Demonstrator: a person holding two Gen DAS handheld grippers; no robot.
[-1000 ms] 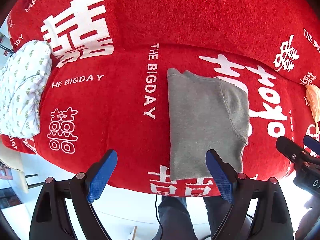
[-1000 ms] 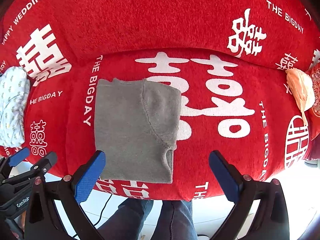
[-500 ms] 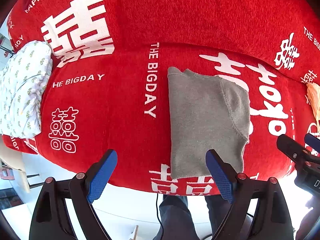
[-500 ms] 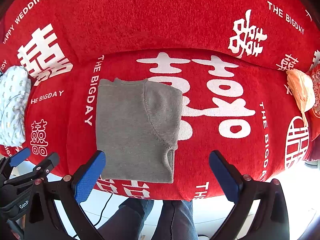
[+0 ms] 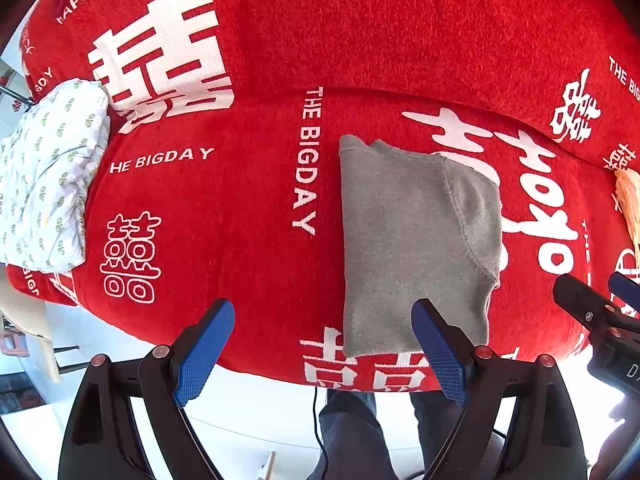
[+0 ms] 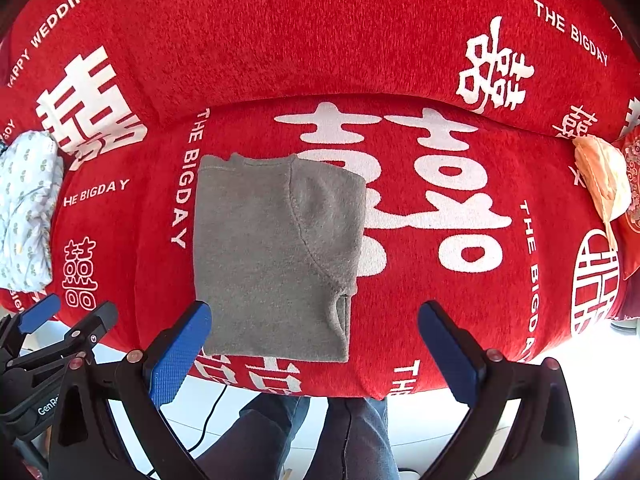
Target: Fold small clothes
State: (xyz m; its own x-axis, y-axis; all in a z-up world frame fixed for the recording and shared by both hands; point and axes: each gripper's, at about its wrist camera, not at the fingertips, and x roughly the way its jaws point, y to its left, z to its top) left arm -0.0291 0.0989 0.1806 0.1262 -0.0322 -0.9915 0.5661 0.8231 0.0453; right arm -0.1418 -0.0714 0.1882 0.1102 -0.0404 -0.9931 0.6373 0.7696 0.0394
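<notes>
Two grippers hang above a red cover [image 5: 248, 216] printed with white double-happiness characters and the words "THE BIGDAY". The cover lies over a cushioned seat whose back rises behind it.

Folded into a compact rectangle, a grey sweatshirt [image 6: 272, 256] lies flat on the seat part of the cover, close to its front edge, with a curved seam running down its right half and a ribbed edge at its far left corner. Nothing touches it.

With its blue pads spread wide and nothing between them, the left gripper [image 5: 322, 350] sits over the front edge of the cover; its right pad overlaps the sweatshirt's near edge in the left wrist view, though contact cannot be judged.

Equally spread and empty, the right gripper [image 6: 314, 350] has its left pad over the sweatshirt's near left corner in its own view.

At the far left end of the seat lies a white garment with a small green print [image 5: 44, 184], well apart from the sweatshirt. At the far right end lies a peach-coloured cloth [image 6: 602, 178].

Below the seat edge, the person's legs in dark trousers [image 6: 320, 436] show against a pale floor.
</notes>
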